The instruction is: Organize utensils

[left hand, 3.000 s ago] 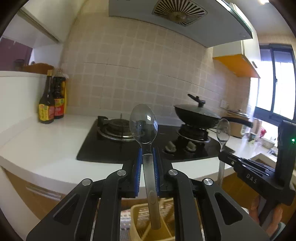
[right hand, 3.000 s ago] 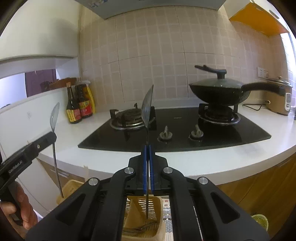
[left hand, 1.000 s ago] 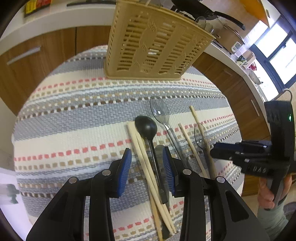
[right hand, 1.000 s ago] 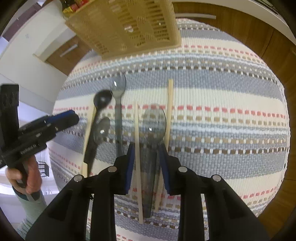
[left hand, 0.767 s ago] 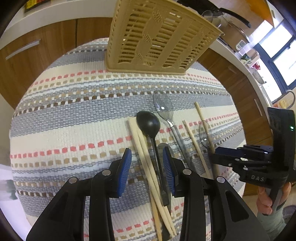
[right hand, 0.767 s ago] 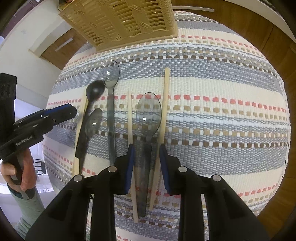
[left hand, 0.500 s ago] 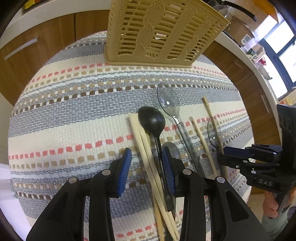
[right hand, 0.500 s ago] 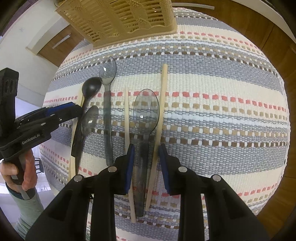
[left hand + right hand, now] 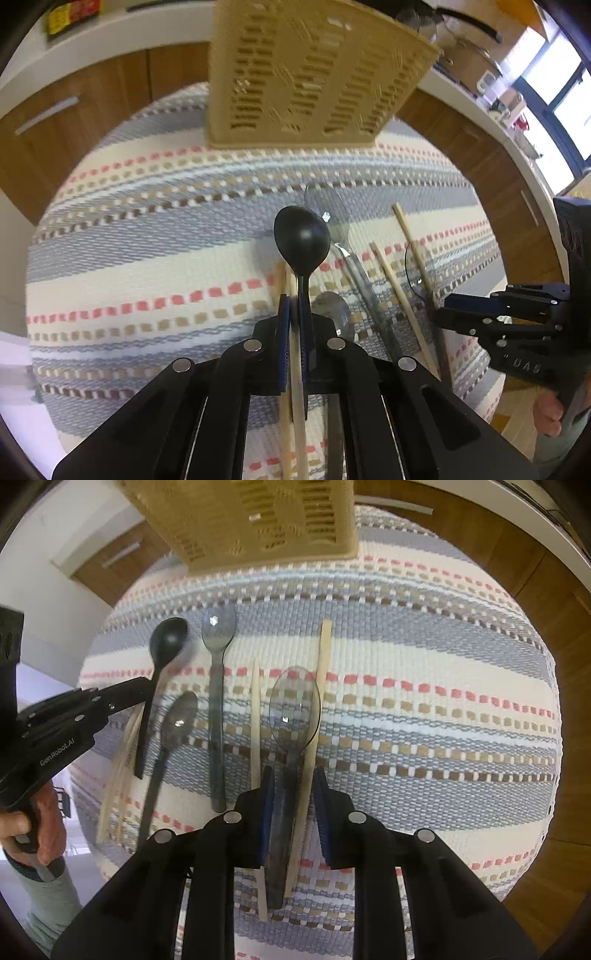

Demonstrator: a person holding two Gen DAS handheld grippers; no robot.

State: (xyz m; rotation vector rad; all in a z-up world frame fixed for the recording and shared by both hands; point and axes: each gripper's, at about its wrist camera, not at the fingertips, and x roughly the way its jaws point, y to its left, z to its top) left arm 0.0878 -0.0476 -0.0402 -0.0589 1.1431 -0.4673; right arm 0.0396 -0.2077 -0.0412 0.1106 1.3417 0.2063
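Observation:
Utensils lie in a row on a striped mat (image 9: 424,709). My left gripper (image 9: 294,306) is shut on the handle of a black spoon (image 9: 301,240), with a chopstick (image 9: 297,387) also between the pads. It shows at left in the right wrist view (image 9: 147,690), on the black spoon (image 9: 166,638). My right gripper (image 9: 291,779) is open, its pads either side of a clear spoon (image 9: 293,705) and a chopstick (image 9: 317,701). Two grey spoons (image 9: 218,686) (image 9: 177,723) lie between.
A tan slotted utensil basket (image 9: 310,70) stands at the far edge of the mat, also in the right wrist view (image 9: 251,517). Wooden cabinet fronts (image 9: 74,122) and a white counter edge lie beyond. More chopsticks (image 9: 397,291) lie to the right of the black spoon.
My left gripper has closed from open onto the black spoon's handle and moved nearer the mat. My right gripper has come lower over the clear spoon and stays open.

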